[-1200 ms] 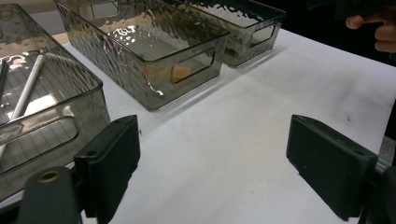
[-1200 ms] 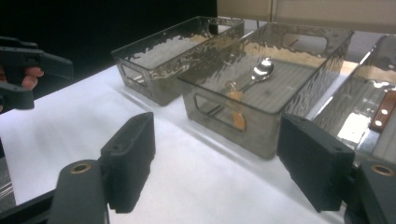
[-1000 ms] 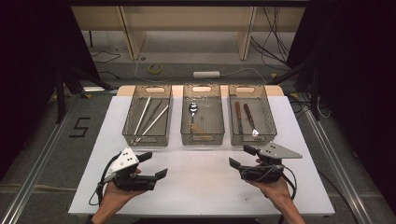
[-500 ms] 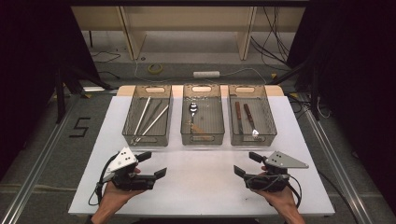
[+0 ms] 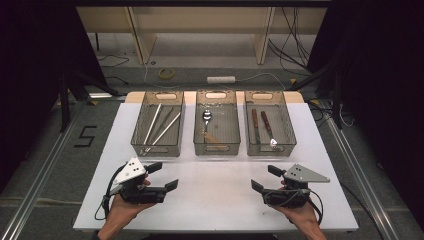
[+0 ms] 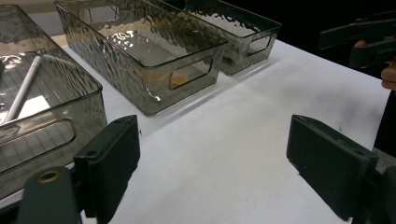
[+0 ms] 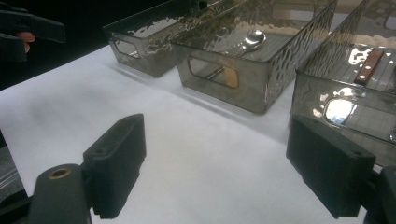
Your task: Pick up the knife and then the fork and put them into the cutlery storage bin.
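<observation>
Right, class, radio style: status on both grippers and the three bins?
Left gripper open, empty. Right gripper open, empty. Three bins hold cutlery, untouched. Table between clear.

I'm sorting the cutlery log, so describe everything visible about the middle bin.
The middle bin is a smoky, see-through plastic box with rippled walls, a ribbed floor and a cut-out handle at each short end. It stands upright on the white table, between two like bins and apart from them. Inside lies a metal spoon, bowl toward the far end, with a wooden-looking handle. No hand-held gripper touches it.
</observation>
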`<state>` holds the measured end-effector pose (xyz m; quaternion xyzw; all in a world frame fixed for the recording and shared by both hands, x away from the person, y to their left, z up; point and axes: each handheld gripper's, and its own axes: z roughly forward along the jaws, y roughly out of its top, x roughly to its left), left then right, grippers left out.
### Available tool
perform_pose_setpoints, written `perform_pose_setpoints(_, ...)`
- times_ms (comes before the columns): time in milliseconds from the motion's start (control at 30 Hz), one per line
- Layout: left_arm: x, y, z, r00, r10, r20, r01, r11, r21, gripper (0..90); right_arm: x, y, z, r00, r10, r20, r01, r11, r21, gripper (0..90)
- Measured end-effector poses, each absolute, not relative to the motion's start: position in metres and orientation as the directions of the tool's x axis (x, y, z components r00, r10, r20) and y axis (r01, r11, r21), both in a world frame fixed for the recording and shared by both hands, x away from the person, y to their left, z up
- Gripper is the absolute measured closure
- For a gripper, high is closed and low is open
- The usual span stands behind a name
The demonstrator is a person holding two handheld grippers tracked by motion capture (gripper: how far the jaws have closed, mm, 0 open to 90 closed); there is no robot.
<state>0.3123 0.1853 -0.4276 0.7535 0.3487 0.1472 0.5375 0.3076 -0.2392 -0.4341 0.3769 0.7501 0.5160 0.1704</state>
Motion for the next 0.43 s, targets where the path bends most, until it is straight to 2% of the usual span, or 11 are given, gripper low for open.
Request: perform_pose_setpoints(433, 0.3126, 0.1852, -0.4277, 0.714, 0.683, -0.155, 0.371, -0.180, 0.911, 16.9, 0.3095, -0.2406, -0.4347, -0.653, 0.742, 0.149, 0.402, 0.174, 0.899, 20.8)
